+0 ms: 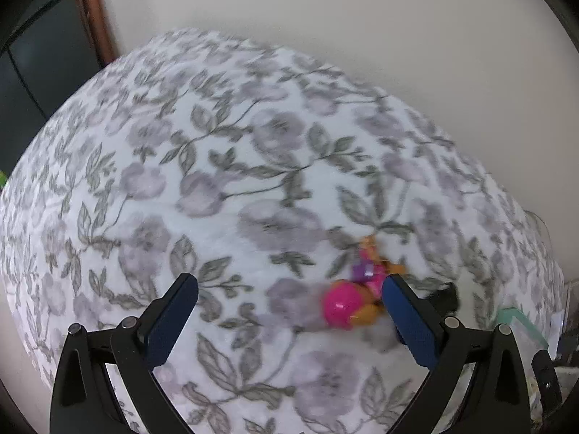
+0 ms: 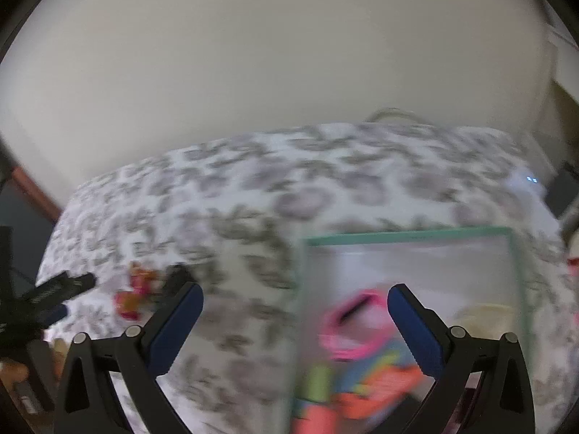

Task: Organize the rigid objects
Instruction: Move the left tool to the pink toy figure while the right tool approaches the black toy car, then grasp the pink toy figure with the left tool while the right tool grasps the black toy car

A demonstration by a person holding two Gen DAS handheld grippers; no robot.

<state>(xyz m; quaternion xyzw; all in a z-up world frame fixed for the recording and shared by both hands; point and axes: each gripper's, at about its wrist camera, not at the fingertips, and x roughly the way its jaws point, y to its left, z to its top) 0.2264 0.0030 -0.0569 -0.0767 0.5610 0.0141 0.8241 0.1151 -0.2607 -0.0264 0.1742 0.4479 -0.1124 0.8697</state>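
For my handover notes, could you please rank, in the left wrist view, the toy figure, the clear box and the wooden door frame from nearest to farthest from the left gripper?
From the left gripper:
1. Toy figure, beside its right finger.
2. Clear box, at the right edge.
3. Wooden door frame, top left beyond the table.

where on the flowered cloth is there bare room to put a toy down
The flowered cloth is bare from the pink toy figure out to its far and left edges by the wall. The strip between that figure and the clear bin is bare too. The bin itself is crowded with colourful toys.
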